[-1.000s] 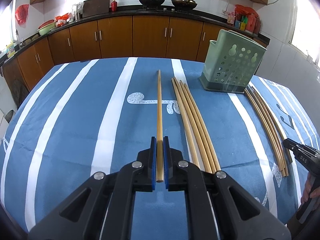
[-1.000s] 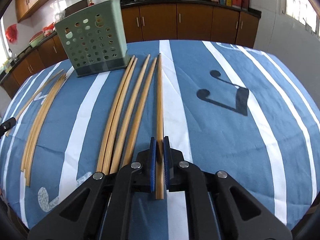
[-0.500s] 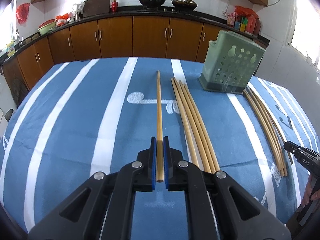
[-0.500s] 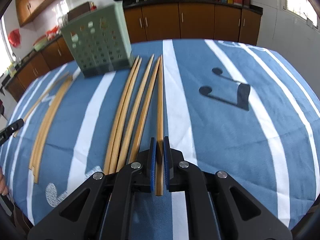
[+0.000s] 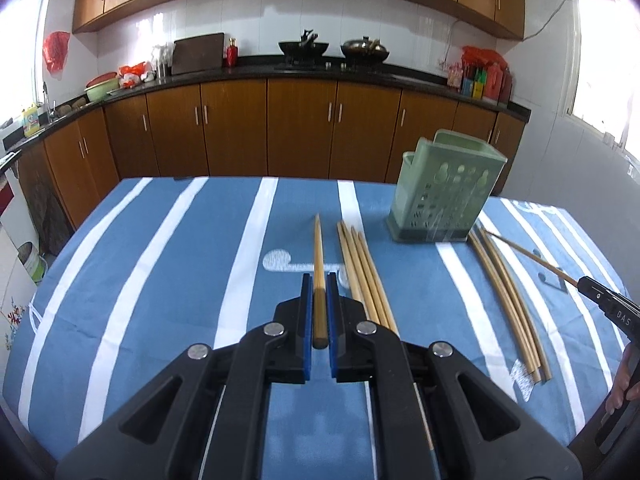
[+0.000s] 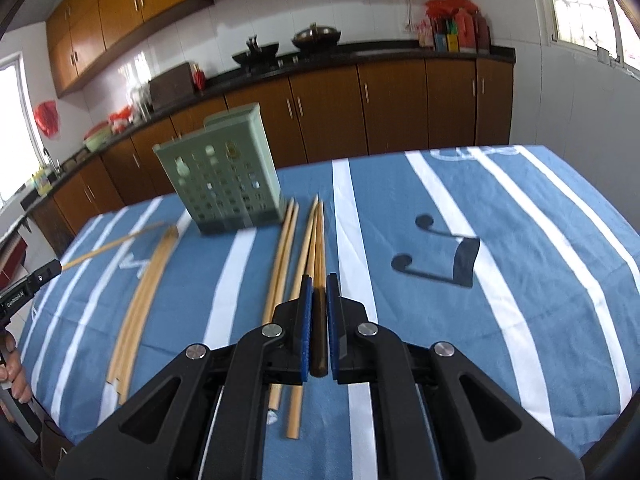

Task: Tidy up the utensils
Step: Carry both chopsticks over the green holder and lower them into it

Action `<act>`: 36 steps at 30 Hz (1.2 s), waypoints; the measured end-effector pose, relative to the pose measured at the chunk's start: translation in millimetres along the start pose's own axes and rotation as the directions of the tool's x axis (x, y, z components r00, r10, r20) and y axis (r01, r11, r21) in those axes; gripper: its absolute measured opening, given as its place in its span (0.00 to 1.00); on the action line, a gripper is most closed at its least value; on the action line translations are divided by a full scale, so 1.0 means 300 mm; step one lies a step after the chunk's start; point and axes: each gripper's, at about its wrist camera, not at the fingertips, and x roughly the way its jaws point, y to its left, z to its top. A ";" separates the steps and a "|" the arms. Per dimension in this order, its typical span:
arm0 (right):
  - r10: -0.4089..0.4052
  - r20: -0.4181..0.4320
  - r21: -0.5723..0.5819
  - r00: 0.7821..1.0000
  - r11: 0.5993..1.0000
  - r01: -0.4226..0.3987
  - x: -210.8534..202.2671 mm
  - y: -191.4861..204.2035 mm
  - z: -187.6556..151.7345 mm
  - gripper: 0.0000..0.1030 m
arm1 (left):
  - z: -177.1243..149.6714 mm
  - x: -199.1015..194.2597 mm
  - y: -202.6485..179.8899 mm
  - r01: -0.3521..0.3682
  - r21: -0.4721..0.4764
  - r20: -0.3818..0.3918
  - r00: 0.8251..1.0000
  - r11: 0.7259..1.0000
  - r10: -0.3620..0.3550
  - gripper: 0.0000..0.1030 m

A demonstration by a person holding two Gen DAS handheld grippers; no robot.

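My left gripper (image 5: 319,280) is shut on a wooden chopstick (image 5: 318,256) and holds it lifted, tip pointing away. My right gripper (image 6: 319,282) is shut on another wooden chopstick (image 6: 319,240), also lifted. A green perforated utensil holder (image 5: 442,192) stands upright on the blue striped tablecloth; it also shows in the right wrist view (image 6: 224,184). Several loose chopsticks (image 5: 366,272) lie beside my left gripper, and another bundle (image 5: 506,296) lies right of the holder. In the right wrist view loose chopsticks (image 6: 280,264) lie left of my gripper.
The table (image 5: 160,280) has a blue cloth with white stripes. Brown kitchen cabinets (image 5: 300,128) and a counter with pans stand behind it. The other gripper with its chopstick shows at the right edge (image 5: 608,308) and at the left edge (image 6: 24,284).
Both grippers have tilted up and risen with their chopsticks, which have left the table. The holder now looks farther off and more upright in both views.
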 end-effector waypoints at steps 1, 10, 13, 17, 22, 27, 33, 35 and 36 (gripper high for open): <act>0.004 0.011 0.001 1.000 1.000 -0.004 -0.008 0.000 0.005 0.08 | 0.006 -0.008 0.000 0.001 -0.004 0.009 1.000 1.000 -0.001 0.07; 0.042 0.164 -0.005 0.986 0.999 -0.041 -0.099 0.028 0.092 0.08 | 0.070 -0.086 0.002 0.002 -0.018 0.098 0.995 1.000 0.000 0.07; 0.047 0.196 -0.019 0.980 0.999 -0.044 -0.112 0.044 0.118 0.08 | 0.095 -0.105 -0.002 0.002 -0.010 0.126 0.992 1.000 0.000 0.07; 0.045 0.224 -0.040 0.974 0.999 -0.037 -0.121 0.060 0.144 0.08 | 0.128 -0.123 -0.001 -0.002 -0.009 0.158 0.987 1.000 0.004 0.07; 0.036 0.254 -0.067 0.967 0.998 -0.020 -0.122 0.074 0.171 0.08 | 0.162 -0.131 0.006 -0.007 -0.015 0.178 0.984 1.000 0.009 0.07; 0.039 0.310 -0.098 0.950 0.995 -0.008 -0.130 0.094 0.249 0.07 | 0.232 -0.135 0.013 -0.027 -0.006 0.209 0.977 1.000 0.028 0.07; 0.056 0.413 -0.117 0.909 0.993 -0.008 -0.220 0.116 0.394 0.07 | 0.367 -0.209 0.014 -0.017 0.004 0.284 0.959 1.000 0.015 0.07; 0.065 0.456 -0.118 0.888 0.993 -0.012 -0.261 0.129 0.444 0.07 | 0.429 -0.246 -0.002 -0.005 0.012 0.323 0.947 1.000 0.000 0.07; 0.073 0.476 -0.116 0.877 0.993 -0.020 -0.281 0.133 0.468 0.07 | 0.453 -0.263 -0.011 0.004 0.015 0.338 0.941 1.000 -0.009 0.07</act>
